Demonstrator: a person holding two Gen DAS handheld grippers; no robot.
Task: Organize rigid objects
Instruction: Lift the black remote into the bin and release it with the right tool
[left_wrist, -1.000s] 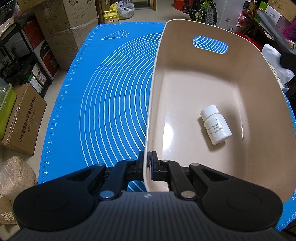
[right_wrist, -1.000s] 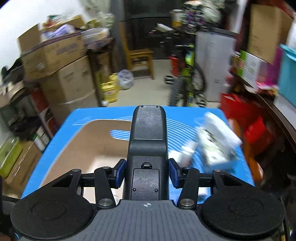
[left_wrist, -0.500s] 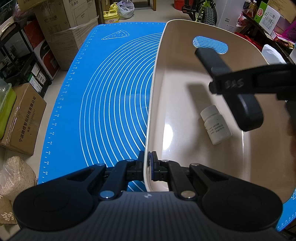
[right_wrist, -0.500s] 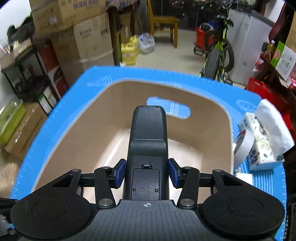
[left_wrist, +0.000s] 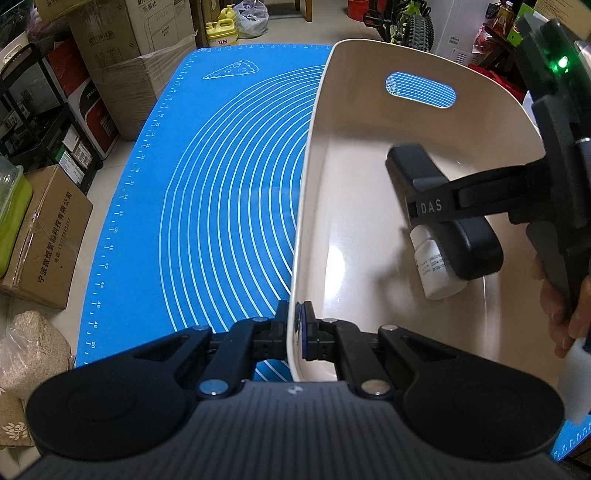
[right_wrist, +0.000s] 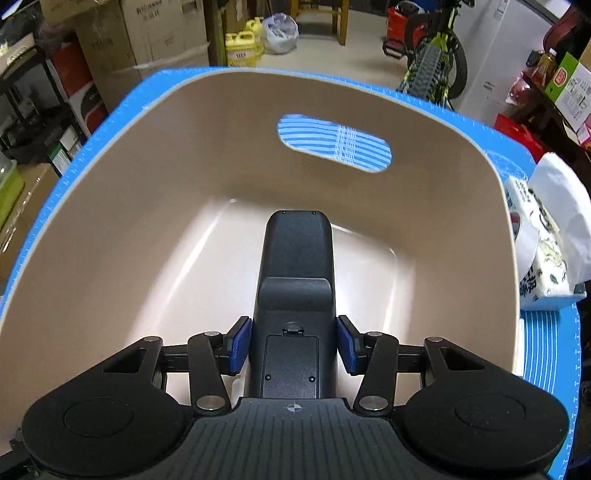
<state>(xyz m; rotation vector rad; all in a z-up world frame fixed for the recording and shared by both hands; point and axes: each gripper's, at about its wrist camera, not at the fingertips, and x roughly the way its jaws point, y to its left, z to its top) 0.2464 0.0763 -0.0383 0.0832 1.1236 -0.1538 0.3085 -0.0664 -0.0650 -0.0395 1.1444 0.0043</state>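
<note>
A beige plastic bin (left_wrist: 314, 155) stands on the blue mat (left_wrist: 221, 184). My left gripper (left_wrist: 297, 328) is shut on the bin's near rim. A white pill bottle (left_wrist: 436, 266) lies on the bin floor. My right gripper (right_wrist: 293, 343) is shut on a black remote-like device (right_wrist: 295, 280) and holds it low inside the bin (right_wrist: 147, 184). In the left wrist view the device (left_wrist: 443, 206) hangs just above the bottle and partly hides it.
A tissue pack (right_wrist: 539, 251) and a tape roll (right_wrist: 522, 236) lie on the mat right of the bin. Cardboard boxes (left_wrist: 48, 236), a bicycle (right_wrist: 432, 55) and shelves surround the table.
My right gripper has carried the black device from above the mat down into the bin, over the bottle. My left gripper has stayed on the rim.
</note>
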